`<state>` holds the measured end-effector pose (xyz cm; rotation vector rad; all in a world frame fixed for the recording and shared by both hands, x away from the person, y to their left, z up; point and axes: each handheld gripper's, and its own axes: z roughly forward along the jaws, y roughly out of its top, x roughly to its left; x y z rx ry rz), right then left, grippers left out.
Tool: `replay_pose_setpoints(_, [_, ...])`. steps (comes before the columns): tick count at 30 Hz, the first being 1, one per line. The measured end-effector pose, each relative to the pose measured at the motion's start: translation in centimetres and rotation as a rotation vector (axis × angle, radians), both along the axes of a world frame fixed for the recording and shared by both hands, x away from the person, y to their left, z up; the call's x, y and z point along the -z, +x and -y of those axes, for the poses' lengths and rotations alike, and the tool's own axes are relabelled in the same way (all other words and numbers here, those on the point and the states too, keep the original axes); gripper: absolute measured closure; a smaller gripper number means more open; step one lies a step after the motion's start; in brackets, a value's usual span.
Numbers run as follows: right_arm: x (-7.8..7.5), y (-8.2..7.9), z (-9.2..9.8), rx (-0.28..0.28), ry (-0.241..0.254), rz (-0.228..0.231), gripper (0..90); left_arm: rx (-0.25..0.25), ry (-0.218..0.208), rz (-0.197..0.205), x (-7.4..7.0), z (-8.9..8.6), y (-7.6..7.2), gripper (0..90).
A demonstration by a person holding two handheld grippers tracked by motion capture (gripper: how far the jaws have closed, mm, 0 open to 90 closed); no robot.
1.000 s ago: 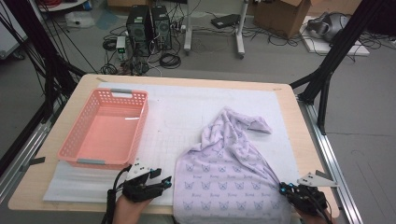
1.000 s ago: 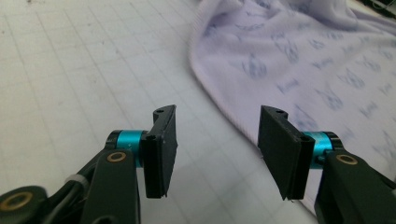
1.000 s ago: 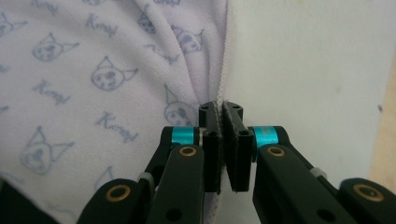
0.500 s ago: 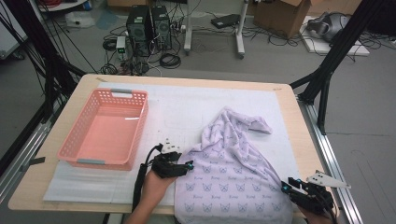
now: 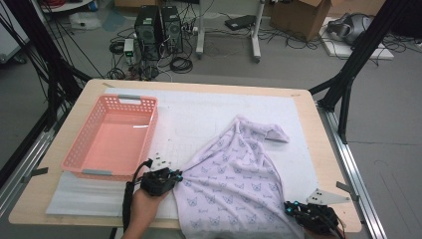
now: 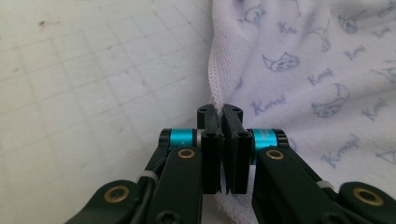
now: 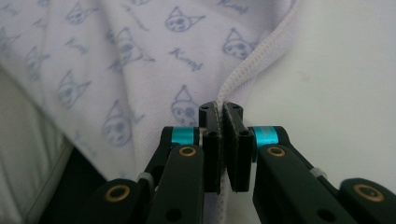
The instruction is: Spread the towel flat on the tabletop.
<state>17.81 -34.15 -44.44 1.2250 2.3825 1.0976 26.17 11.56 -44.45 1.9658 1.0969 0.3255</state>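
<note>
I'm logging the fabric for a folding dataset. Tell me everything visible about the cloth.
The cloth is pale lilac, soft knit-looking, printed with small cat faces and script, with a stitched hem. It lies rumpled on the white mat, one corner folded over at the far right, its near edge hanging over the table's front. The left gripper and right gripper are each shut on its hem.

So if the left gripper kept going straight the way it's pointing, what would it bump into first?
The left gripper is already shut on the cat-print cloth at its hem. Straight ahead lies more of that cloth's edge, probably, on the white mat.
</note>
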Motion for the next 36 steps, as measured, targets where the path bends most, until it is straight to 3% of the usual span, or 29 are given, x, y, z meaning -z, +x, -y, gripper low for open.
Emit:
replay_pose_setpoints(3, [-0.2,-0.5,0.4,0.021,-0.006,-0.021,86.8,0.026,0.006,-0.001,0.2,-0.4,-1.2,87.0])
replay_pose_setpoints(5, [-0.3,-1.1,1.3,0.049,-0.016,-0.024,86.9,0.046,-0.025,-0.013,0.6,-0.6,-1.6,86.4])
replay_pose_setpoints(7, [-0.3,-1.6,2.0,0.066,-0.008,-0.03,86.8,0.046,-0.062,-0.008,0.8,-0.6,-2.0,80.4])
replay_pose_setpoints(8, [-0.3,-1.7,2.1,0.064,-0.004,-0.031,84.7,0.05,-0.078,-0.013,0.9,-0.6,-2.1,76.6])
replay_pose_setpoints(10, [-0.5,-1.5,2.2,0.087,0.008,-0.015,67.3,0.044,-0.088,-0.005,0.8,-0.5,-2.1,61.4])
replay_pose_setpoints(12, [-0.9,-0.8,2.3,0.108,0.058,0.02,64.8,0.044,-0.14,0.029,0.5,-0.4,-2.0,56.3])
replay_pose_setpoints(14, [-1.3,0.3,2.2,0.118,0.066,0.069,62.8,0.043,-0.164,0.058,0.1,-0.3,-1.8,50.7])
replay_pose_setpoints(18, [-1.6,4.2,1.9,0.136,0.062,0.104,62.6,0.037,-0.198,0.086,-0.2,0.0,-0.7,47.4])
replay_pose_setpoints(21, [-1.5,7.3,1.2,0.142,0.075,0.1,63.2,0.042,-0.215,0.092,-0.2,0.1,0.0,46.9])
replay_pose_setpoints(22, [-1.5,7.3,1.2,0.142,0.075,0.1,63.2,0.05,-0.225,0.087,-0.2,0.2,0.3,46.9])
replay_pose_setpoints(23, [-1.3,9.5,0.2,0.122,0.047,0.089,63.5,0.063,-0.224,0.095,-0.2,0.3,1.0,47.0])
replay_pose_setpoints(25, [-0.9,11.2,-0.8,0.106,0.012,0.089,63.6,0.062,-0.238,0.088,-0.1,0.4,1.3,47.0])
replay_pose_setpoints(27, [-0.7,12.4,-1.9,0.099,0.024,0.084,64.4,0.078,-0.208,0.097,-0.1,0.5,1.4,46.4])
replay_pose_setpoints(31, [-0.2,14.0,-3.5,0.09,-0.008,0.076,66.5,0.067,-0.216,0.101,-0.3,0.5,1.7,46.2])
replay_pose_setpoints(33, [0.2,14.4,-3.9,0.069,-0.017,0.057,75.6,0.062,-0.234,0.105,-0.6,0.7,2.3,45.6])
replay_pose_setpoints(36, [0.1,14.2,-4.0,0.052,-0.056,0.064,84.7,0.067,-0.228,0.107,-0.9,1.1,2.8,45.7])
